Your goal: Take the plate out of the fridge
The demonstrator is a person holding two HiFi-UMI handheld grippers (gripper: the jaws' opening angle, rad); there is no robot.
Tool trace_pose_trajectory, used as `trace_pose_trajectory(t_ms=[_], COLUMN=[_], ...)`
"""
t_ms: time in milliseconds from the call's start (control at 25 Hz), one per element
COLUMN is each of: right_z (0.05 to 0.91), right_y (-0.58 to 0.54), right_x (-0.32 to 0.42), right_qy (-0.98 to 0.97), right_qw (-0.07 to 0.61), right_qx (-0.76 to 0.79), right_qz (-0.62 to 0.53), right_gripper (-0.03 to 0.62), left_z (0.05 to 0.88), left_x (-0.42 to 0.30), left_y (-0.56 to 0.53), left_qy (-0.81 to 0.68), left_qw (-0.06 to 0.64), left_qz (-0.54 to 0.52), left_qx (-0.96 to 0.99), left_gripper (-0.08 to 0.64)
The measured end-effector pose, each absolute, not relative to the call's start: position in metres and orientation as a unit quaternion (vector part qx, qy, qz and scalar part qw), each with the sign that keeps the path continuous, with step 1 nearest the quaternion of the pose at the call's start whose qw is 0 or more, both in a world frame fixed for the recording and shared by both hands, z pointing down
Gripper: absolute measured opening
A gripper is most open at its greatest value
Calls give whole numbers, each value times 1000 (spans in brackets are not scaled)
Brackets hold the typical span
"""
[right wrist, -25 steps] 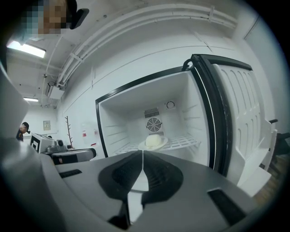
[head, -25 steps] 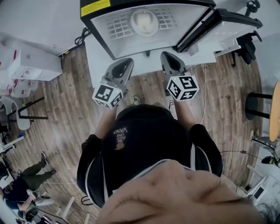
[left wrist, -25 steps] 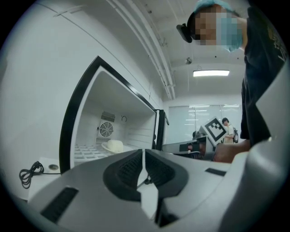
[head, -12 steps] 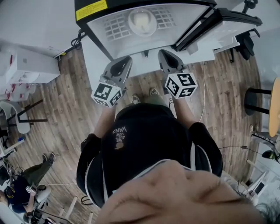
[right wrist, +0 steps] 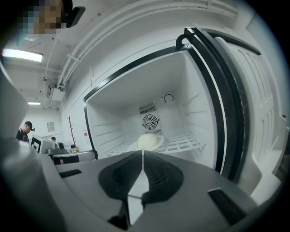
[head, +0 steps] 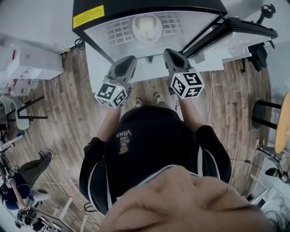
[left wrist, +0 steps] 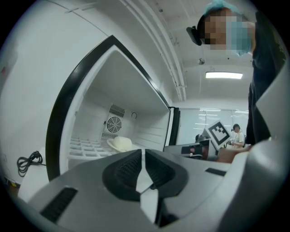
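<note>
The fridge (head: 90,13) stands open in front of me, lit inside. A pale plate (head: 147,25) with something cream-coloured heaped on it rests on the white wire shelf (head: 120,31). The left gripper view shows the plate (left wrist: 121,144) deep inside; in the right gripper view the plate (right wrist: 149,141) sits just beyond the jaws. My left gripper (head: 128,62) and right gripper (head: 172,55) are held side by side just outside the fridge opening. Both are shut with nothing between the jaws, the left gripper (left wrist: 143,152) and the right gripper (right wrist: 143,155) alike.
The fridge door (head: 235,29) is swung open to the right, close beside my right gripper. A fan grille (right wrist: 149,121) is on the back wall. A white cabinet (head: 27,63) stands at the left, and a person (head: 18,181) is on the wooden floor at lower left.
Both grippers have edged a little forward toward the fridge opening, still shut. The person at lower left has moved.
</note>
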State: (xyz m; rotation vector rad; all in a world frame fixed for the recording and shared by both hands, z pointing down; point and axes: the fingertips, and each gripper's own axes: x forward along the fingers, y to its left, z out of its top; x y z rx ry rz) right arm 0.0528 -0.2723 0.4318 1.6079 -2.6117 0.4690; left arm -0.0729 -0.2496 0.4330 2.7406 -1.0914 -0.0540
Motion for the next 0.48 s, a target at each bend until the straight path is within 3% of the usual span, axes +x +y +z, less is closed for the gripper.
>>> trace_pose_trajectory(t_ms=[480], right_z=[440], right_y=[-307], right_x=[58], right_qy=[-849], right_qw=[12], right_qx=[501], right_qz=[169], right_gripper=[12], left_z=[435], left_x=[-68], left_y=[-283], left_qy=[-408], left_qw=[118], left_qz=[-32], left_qx=[905], left_gripper=[25])
